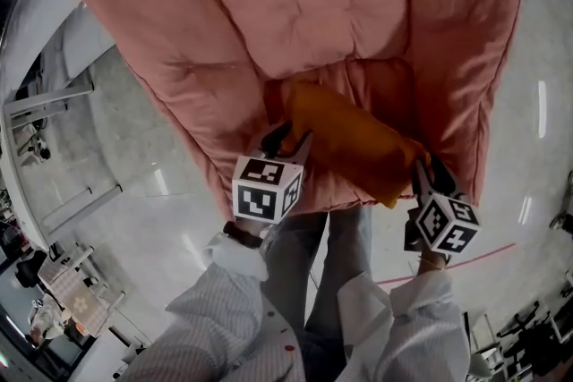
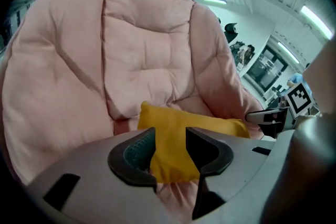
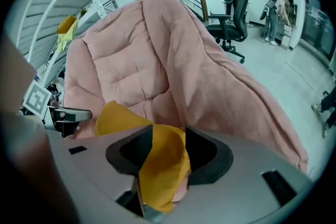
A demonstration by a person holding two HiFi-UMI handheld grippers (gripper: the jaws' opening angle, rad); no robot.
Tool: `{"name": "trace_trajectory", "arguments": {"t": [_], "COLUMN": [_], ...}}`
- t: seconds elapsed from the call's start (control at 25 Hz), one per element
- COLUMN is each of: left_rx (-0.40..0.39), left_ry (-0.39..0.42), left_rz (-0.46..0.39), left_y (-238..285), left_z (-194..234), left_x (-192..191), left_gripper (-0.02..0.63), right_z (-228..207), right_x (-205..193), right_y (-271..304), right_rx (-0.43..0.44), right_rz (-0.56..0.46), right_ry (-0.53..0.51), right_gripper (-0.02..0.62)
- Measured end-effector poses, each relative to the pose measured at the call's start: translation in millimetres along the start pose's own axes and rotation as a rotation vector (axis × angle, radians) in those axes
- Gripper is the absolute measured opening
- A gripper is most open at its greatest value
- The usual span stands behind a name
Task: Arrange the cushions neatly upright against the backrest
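A yellow-orange cushion (image 1: 349,139) lies across the seat of a big pink padded chair (image 1: 295,13), low against its backrest. My left gripper (image 1: 286,139) is at the cushion's left end and my right gripper (image 1: 421,170) at its right end. In the left gripper view the cushion's (image 2: 178,128) corner hangs loosely between the jaws of the left gripper (image 2: 170,144), with the left pad bare. In the right gripper view a fold of cushion (image 3: 157,165) sits between the parted jaws of the right gripper (image 3: 169,147). Both grippers stand open around the fabric.
The chair's pink sides (image 3: 226,92) rise around the seat. White metal racks (image 1: 54,103) stand to the left on the shiny floor. A black office chair (image 3: 233,5) and people (image 3: 278,13) are far behind. The person's legs (image 1: 322,264) stand close to the chair's front edge.
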State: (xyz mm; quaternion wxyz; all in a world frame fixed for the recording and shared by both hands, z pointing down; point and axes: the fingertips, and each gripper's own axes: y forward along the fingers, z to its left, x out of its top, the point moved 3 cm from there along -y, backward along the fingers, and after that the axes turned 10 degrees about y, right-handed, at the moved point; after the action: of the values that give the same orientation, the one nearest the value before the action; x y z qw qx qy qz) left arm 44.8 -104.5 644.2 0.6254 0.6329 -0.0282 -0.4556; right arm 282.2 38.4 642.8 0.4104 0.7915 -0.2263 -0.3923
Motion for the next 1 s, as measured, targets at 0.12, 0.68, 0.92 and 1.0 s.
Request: {"name": "trace_trajectory", "arguments": {"t": [0.12,0.68,0.92,1.0], "left_rx": [0.026,0.010,-0.003,0.005], "left_ry": [-0.022,-0.102,-0.125,-0.122], "left_rz": [0.026,0.201,0.233,0.225], "left_y": [6,31,43,44], "left_z": [7,19,14,11], "left_x": [-7,-42,-40,-40], "left_gripper": [0.226,0.313,0.304,0.290], "right_z": [-7,-16,-21,-21], "right_x": [-6,-23,-26,-27], "right_y": [5,21,31,33], "right_rx": [-0.009,-0.048,-0.055,-0.048], "right_rz": [0.012,0.079,0.122,0.133], "right_ry": [0.035,0.077,0.086,0.098], "right_gripper": [0.185,0.210,0.208,0.187]}}
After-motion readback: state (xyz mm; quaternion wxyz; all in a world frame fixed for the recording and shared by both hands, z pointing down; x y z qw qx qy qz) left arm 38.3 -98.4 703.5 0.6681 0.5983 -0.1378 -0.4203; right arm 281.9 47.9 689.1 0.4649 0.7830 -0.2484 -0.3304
